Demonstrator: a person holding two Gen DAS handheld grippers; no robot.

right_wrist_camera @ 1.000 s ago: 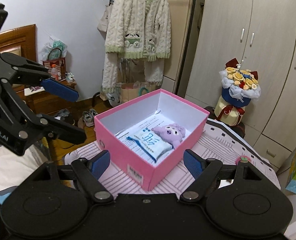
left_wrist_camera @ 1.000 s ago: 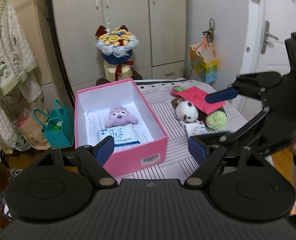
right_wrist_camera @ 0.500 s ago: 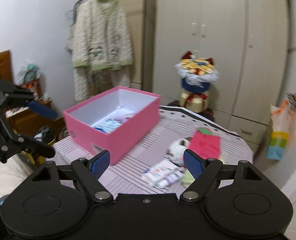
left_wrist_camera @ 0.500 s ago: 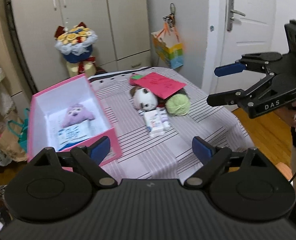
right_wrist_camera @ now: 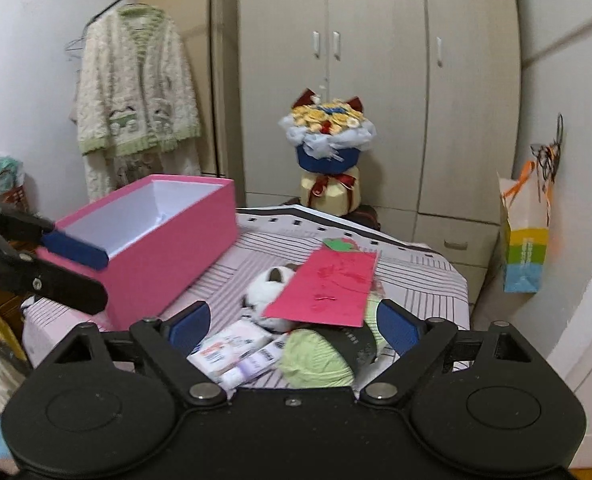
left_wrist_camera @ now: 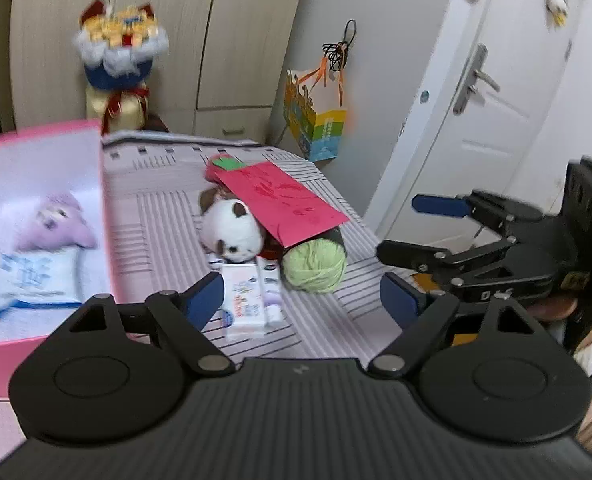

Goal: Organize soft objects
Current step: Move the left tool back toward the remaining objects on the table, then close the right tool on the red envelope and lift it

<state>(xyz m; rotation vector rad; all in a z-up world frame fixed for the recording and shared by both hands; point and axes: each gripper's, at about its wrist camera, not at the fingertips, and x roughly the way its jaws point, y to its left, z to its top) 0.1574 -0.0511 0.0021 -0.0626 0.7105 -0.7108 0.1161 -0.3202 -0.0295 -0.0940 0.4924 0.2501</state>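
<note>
Soft objects: you have a loose pile near the middle of the striped table (left_wrist_camera: 152,216), toward its right edge as your left camera sees it.
Panda plush (left_wrist_camera: 232,236): lies at the left of the pile, partly under the red card (left_wrist_camera: 280,200).
Green yarn ball (left_wrist_camera: 315,265): sits just right of the panda, touching the card's lower edge; a dark label band (right_wrist_camera: 352,344) shows on it in your right view.
Tissue packs (left_wrist_camera: 246,300): lie flat on the cloth at the near side of the pile, touching the panda.
Pink box (right_wrist_camera: 156,248): stands open at the table's left edge, well apart from the pile.
Box contents: a purple plush (left_wrist_camera: 56,224) and a blue-printed tissue pack (left_wrist_camera: 28,276) lie on the floor of the box.
Left gripper (left_wrist_camera: 302,300): your jaws stand apart after just closing a little; nothing is between them, and they hang above the tissue packs and yarn.
Right gripper (right_wrist_camera: 292,324): your jaws have just been opening and stand wide, empty, over the near side of the pile.
Background: a bouquet (right_wrist_camera: 328,132) stands beyond the table's far edge, before the wardrobe (right_wrist_camera: 376,60).
Image quality: the left view is motion-blurred.
</note>
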